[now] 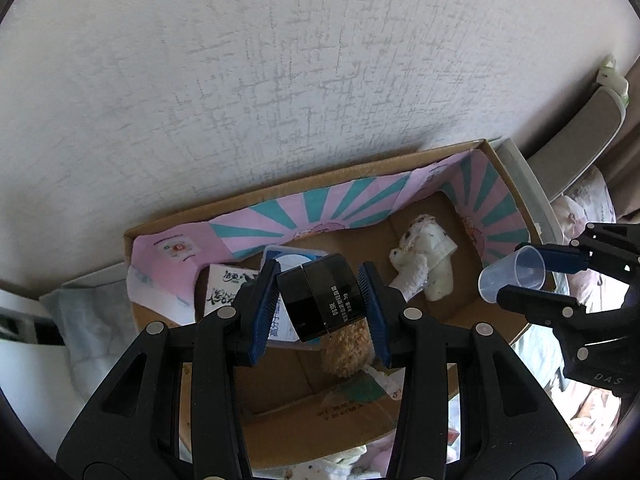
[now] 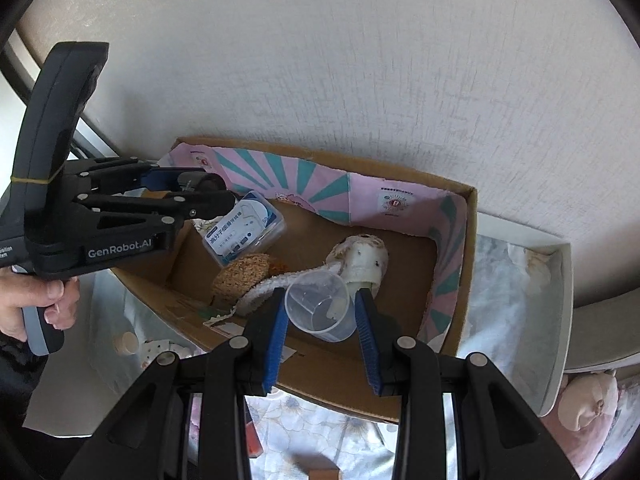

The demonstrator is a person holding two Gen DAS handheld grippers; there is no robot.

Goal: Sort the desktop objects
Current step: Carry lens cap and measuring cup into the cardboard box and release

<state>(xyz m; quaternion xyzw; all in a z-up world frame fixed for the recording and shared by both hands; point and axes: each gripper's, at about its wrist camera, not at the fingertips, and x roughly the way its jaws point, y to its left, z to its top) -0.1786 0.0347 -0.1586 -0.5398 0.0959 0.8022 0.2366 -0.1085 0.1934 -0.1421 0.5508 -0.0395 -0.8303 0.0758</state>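
Observation:
My left gripper is shut on a small black jar and holds it above the open cardboard box. It shows from the side in the right wrist view. My right gripper is shut on a clear plastic cup, tilted on its side, over the box's near edge. The cup also shows at the right of the left wrist view. In the box lie a white plush toy, a brown sponge-like roll and a clear floss-pick box.
The box has pink and teal paper along its inner walls and stands against a pale textured wall. A white carton with black script stands inside at the left. A white tray sits to the right. Floral cloth lies below.

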